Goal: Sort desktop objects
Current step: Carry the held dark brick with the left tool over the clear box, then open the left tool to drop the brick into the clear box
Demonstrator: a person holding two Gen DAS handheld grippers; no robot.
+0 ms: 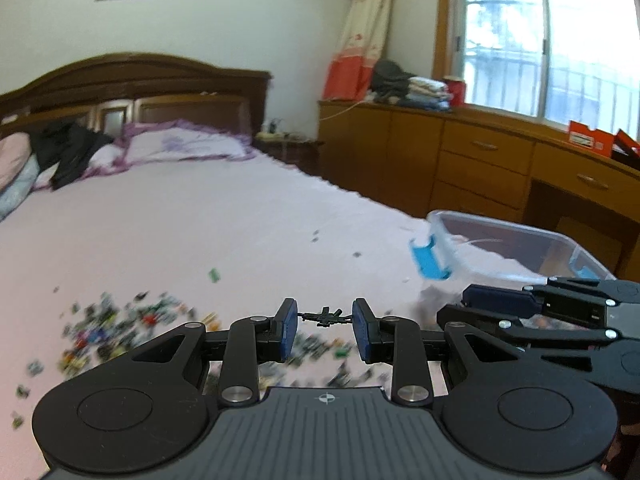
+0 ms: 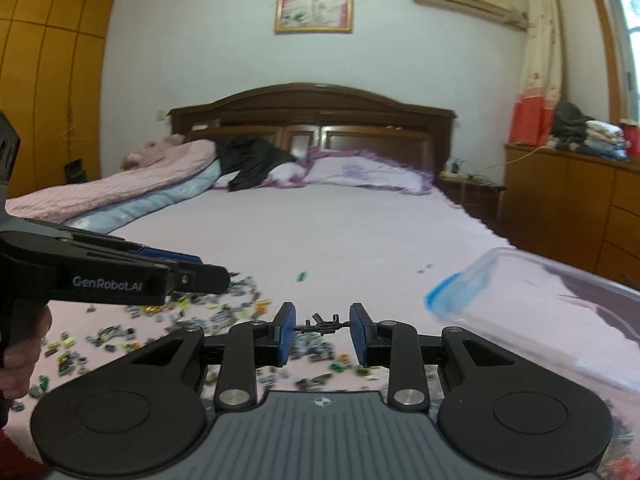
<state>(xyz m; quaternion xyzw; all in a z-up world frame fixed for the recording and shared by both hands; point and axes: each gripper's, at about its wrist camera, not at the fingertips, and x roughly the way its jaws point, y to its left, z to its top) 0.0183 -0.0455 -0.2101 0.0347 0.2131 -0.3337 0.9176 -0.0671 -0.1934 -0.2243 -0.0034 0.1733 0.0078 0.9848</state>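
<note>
Looked forward along the left gripper (image 1: 325,316) from just above the bed (image 1: 200,216), low over the scattered small pieces (image 1: 120,320), angled toward the headboard (image 1: 132,80) at far left and the window (image 1: 548,40) at far right. Looked straight up the bed from the right gripper (image 2: 322,323), headboard centred. Shared the bed, the pieces, the clear box (image 1: 516,248) at right. Caught each other's gripper at the frame edges.
</note>
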